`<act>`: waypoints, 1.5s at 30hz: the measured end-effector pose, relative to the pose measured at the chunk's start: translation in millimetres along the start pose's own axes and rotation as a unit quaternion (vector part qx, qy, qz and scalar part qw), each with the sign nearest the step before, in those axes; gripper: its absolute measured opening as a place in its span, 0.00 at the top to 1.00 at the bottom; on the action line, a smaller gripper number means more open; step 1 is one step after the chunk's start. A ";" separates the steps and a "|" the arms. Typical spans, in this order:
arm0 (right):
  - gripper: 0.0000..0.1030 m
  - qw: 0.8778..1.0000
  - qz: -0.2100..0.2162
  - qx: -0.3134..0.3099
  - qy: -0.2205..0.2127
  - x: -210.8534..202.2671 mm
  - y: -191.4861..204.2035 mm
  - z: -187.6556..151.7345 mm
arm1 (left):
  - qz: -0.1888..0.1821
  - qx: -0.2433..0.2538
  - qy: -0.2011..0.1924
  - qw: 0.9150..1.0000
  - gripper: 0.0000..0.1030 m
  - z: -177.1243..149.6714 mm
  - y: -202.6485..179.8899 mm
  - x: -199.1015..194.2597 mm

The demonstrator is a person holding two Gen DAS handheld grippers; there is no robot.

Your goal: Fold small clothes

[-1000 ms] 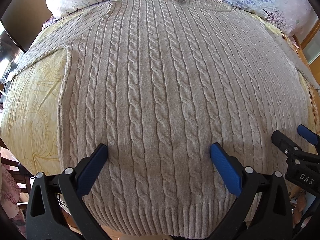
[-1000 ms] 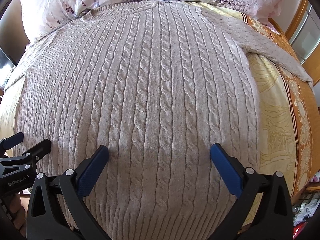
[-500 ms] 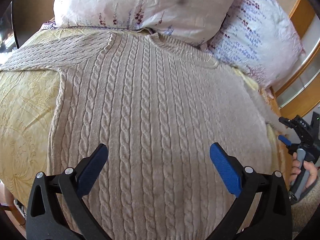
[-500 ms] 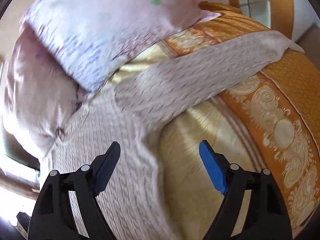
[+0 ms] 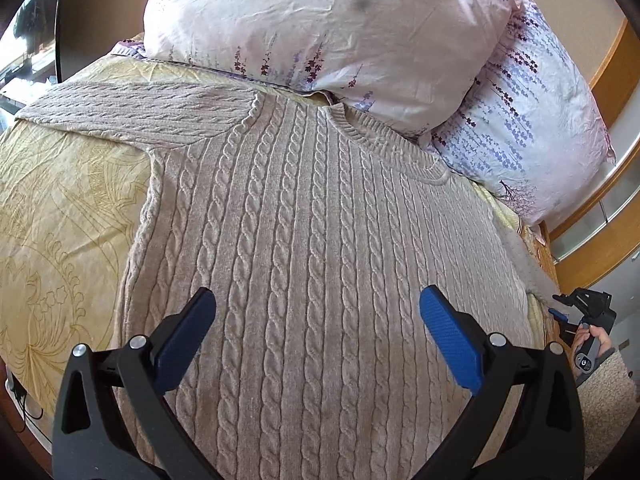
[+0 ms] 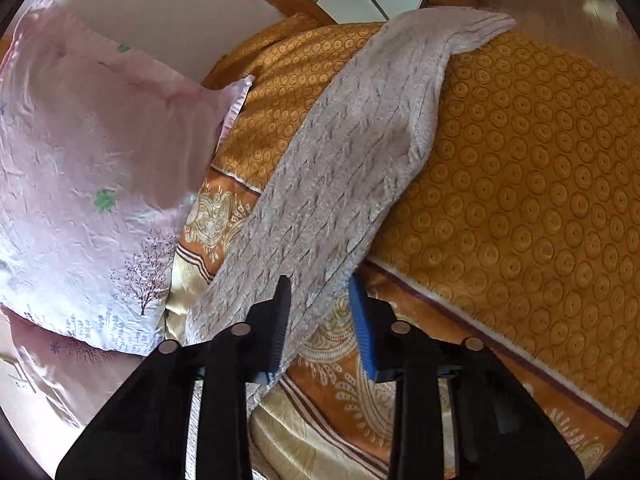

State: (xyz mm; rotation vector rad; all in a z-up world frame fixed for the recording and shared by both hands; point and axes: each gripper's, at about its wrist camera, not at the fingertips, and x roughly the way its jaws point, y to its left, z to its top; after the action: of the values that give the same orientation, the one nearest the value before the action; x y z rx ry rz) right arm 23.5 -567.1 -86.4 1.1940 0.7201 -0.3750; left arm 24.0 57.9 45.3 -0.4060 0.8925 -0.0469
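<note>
Beige sweater point(image 5: 320, 260) hem cut off | left hand-held gripper point(image 5: 316, 340) apart | right hand-held gripper point(image 6: 320, 320) closing around sleeve point(image 6: 360, 152)

Your left tongs hovering wide over the spread sweater

Your left tongs point(image 5: 318, 332) are hanging open above the lower body of the beige cable-knit sweater point(image 5: 312, 240), nothing lying between the blue pads point(image 5: 448, 340). The sweater is lying flat on the yellow patterned bedspread point(image 5: 68, 216), one sleeve point(image 5: 132, 108) stretching toward the left edge, its collar sitting just under the two floral pillows point(image 5: 328, 28). At the far right, your other hand point(image 5: 596, 340) is gripping the right tongs point(image 5: 560, 312) beside the bed's edge.
</note>
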 end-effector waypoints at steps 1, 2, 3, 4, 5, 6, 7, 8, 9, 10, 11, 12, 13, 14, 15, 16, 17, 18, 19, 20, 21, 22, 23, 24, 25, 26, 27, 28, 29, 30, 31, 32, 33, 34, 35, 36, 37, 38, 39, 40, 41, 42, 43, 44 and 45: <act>0.81 1.000 0.002 0.003 -0.001 1.2 -2.0 1.8 | -0.002 -0.005 -0.001 1.000 0.02 0.0 1.8 -1.2; 0.85 1.000 0.005 0.006 -0.003 2.3 -3.7 3.7 | -0.004 -0.011 -0.001 1.000 0.02 -0.4 3.9 -2.3; 0.86 1.000 0.010 0.009 -0.005 1.9 -6.1 4.8 | -0.007 -0.017 0.000 1.000 0.02 -0.3 6.1 -3.2; 0.88 1.000 0.015 0.010 -0.007 2.6 -7.6 6.2 | -0.014 -0.026 0.001 1.000 0.02 -0.2 8.9 -4.0; 0.90 1.000 0.016 0.008 -0.008 3.0 -7.8 7.4 | -0.022 -0.036 0.002 0.999 0.02 0.0 12.1 -4.7; 0.90 1.000 0.019 0.005 -0.011 2.8 -5.5 5.8 | -0.026 -0.046 0.002 0.999 0.02 0.0 15.3 -5.6; 0.91 0.999 0.029 -0.004 -0.019 -0.3 -1.1 5.5 | -0.029 -0.056 0.002 0.998 0.02 0.2 18.4 -6.7; 0.91 0.999 0.037 -0.016 -0.026 -3.0 6.4 5.8 | -0.031 -0.066 0.002 0.997 0.02 0.8 22.0 -7.8; 0.91 0.998 0.045 -0.029 -0.034 -2.5 15.3 8.9 | -0.035 -0.074 0.000 0.997 0.02 0.9 25.8 -9.3; 0.91 0.996 0.056 -0.050 -0.044 -9.0 27.6 7.1 | -0.039 -0.085 -0.002 0.996 0.02 1.1 30.0 -11.0; 0.91 0.994 0.067 -0.070 -0.050 -15.6 40.2 3.8 | -0.042 -0.094 -0.004 0.995 0.02 1.6 33.7 -12.2; 0.91 0.992 0.079 -0.086 -0.052 -20.0 51.2 1.7 | -0.045 -0.101 -0.006 0.994 0.02 2.0 37.0 -13.1; 0.91 0.988 0.101 -0.104 -0.051 -25.0 65.7 -2.5 | -0.047 -0.106 -0.007 0.993 0.02 2.4 39.9 -13.7; 0.91 0.984 0.121 -0.120 -0.047 -28.8 79.0 -7.7 | -0.048 -0.110 -0.009 0.993 0.02 2.6 42.5 -13.8; 0.91 0.979 0.141 -0.139 -0.043 -32.1 94.7 -14.9 | -0.050 -0.114 -0.009 0.992 0.02 2.6 45.1 -13.7; 0.91 0.973 0.163 -0.161 -0.036 -35.5 112.8 -25.3 | -0.052 -0.117 -0.010 0.992 0.02 2.6 47.1 -13.8; 0.91 0.966 0.185 -0.179 -0.026 -37.4 129.5 -36.9 | -0.055 -0.120 -0.011 0.991 0.02 2.6 48.9 -13.9; 0.91 0.960 0.202 -0.193 -0.015 -37.8 142.5 -47.7 | -0.059 -0.121 -0.011 0.991 0.02 2.6 49.8 -13.8; 0.91 0.952 0.222 -0.210 0.001 -36.7 156.8 -62.1 | -0.064 -0.121 -0.012 0.991 0.02 3.1 50.0 -13.8; 0.91 0.945 0.236 -0.225 0.019 -33.5 170.3 -77.5 | -0.067 -0.120 -0.014 0.990 0.02 3.5 50.4 -14.3; 0.91 0.939 0.246 -0.239 0.035 -31.3 179.3 -92.6 | -0.071 -0.118 -0.016 0.990 0.02 3.7 50.5 -15.2; 0.91 0.932 0.253 -0.252 0.058 -23.8 190.0 -110.6 | -0.074 -0.116 -0.019 0.990 0.02 4.0 50.7 -16.2; 0.91 0.926 0.254 -0.268 0.081 -13.8 199.0 -130.4 | -0.076 -0.114 -0.021 0.990 0.02 4.6 50.8 -17.3; 0.91 0.921 0.249 -0.282 0.099 -5.3 204.6 -146.9 | -0.078 -0.112 -0.024 0.990 0.02 4.8 51.2 -18.7; 0.91 0.916 0.237 -0.301 0.121 7.9 209.8 -167.7 | -0.080 -0.111 -0.026 0.990 0.02 4.9 52.1 -19.9; 0.91 0.911 0.222 -0.318 0.143 22.1 212.6 -188.6 | -0.081 -0.111 -0.027 0.990 0.02 4.9 53.5 -20.8; 0.91 0.907 0.208 -0.331 0.159 32.3 213.3 -206.0 | -0.082 -0.111 -0.028 0.990 0.02 4.7 55.4 -21.9; 0.91 0.902 0.186 -0.347 0.176 46.3 212.5 -224.6 | -0.084 -0.110 -0.029 0.990 0.02 4.5 58.0 -22.8; 0.91 0.898 0.168 -0.357 0.193 58.8 210.0 -240.0 | -0.086 -0.111 -0.029 0.990 0.02 4.3 60.4 -23.8; 0.91 0.897 0.155 -0.360 0.203 66.9 208.8 -248.5 | -0.087 -0.112 -0.030 0.989 0.02 4.4 62.8 -24.8; 0.91 0.897 0.138 -0.363 0.210 70.6 203.2 -258.7 | -0.089 -0.113 -0.031 0.989 0.02 4.4 65.6 -26.4; 0.90 0.898 0.128 -0.361 0.218 74.4 200.7 -261.7 | -0.092 -0.113 -0.032 0.989 0.02 4.8 68.2 -28.2; 0.89 0.900 0.123 -0.352 0.226 75.8 198.4 -261.0 | -0.094 -0.111 -0.035 0.989 0.02 5.4 70.7 -30.1; 0.88 0.904 0.121 -0.340 0.229 75.5 197.4 -257.2 | -0.095 -0.110 -0.037 0.989 0.02 6.1 72.9 -31.6; 0.83 0.909 0.126 -0.322 0.232 74.4 196.7 -249.9 | -0.097 -0.109 -0.039 0.989 0.02 7.3 75.7 -32.9; 0.79 0.916 0.132 -0.302 0.231 73.1 193.3 -241.5 | -0.100 -0.110 -0.040 0.988 0.02 8.7 78.6 -33.6; 0.66 0.925 0.132 -0.279 0.222 70.5 189.9 -230.1 | -0.101 -0.111 -0.040 0.988 0.02 10.3 81.7 -33.9; 0.59 0.934 0.133 -0.255 0.210 65.8 183.7 -218.0 | -0.102 -0.113 -0.040 0.987 0.02 12.0 85.2 -34.0; 0.59 0.941 0.134 -0.236 0.203 59.5 175.3 -206.3 | -0.104 -0.116 -0.040 0.987 0.02 14.1 89.3 -33.9; 0.59 0.948 0.130 -0.214 0.194 59.8 174.0 -196.0 | -0.104 -0.119 -0.040 0.987 0.02 16.2 93.5 -33.7; 0.59 0.955 0.126 -0.196 0.185 60.3 171.1 -187.5 | -0.104 -0.123 -0.040 0.986 0.02 19.0 98.7 -33.5; 0.59 0.961 0.122 -0.178 0.175 59.3 166.5 -179.2 | -0.104 -0.129 -0.040 0.985 0.02 22.0 103.8 -33.2; 0.59 0.966 0.120 -0.158 0.163 58.8 162.9 -170.2 | -0.104 -0.136 -0.042 0.984 0.02 25.0 110.2 -33.3; 0.59 0.971 0.116 -0.145 0.154 63.2 159.5 -168.5 | -0.103 -0.143 -0.044 0.983 0.02 28.0 117.1 -33.8; 0.60 0.976 0.110 -0.126 0.141 63.2 156.7 -161.7 | -0.102 -0.152 -0.045 0.982 0.02 31.8 125.2 -34.3</act>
State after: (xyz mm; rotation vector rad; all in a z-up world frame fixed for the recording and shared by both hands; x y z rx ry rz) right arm 116.4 -355.8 -48.7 1.0817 0.8424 0.0737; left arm 10.7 190.8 43.2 -0.7775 0.7669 -0.0799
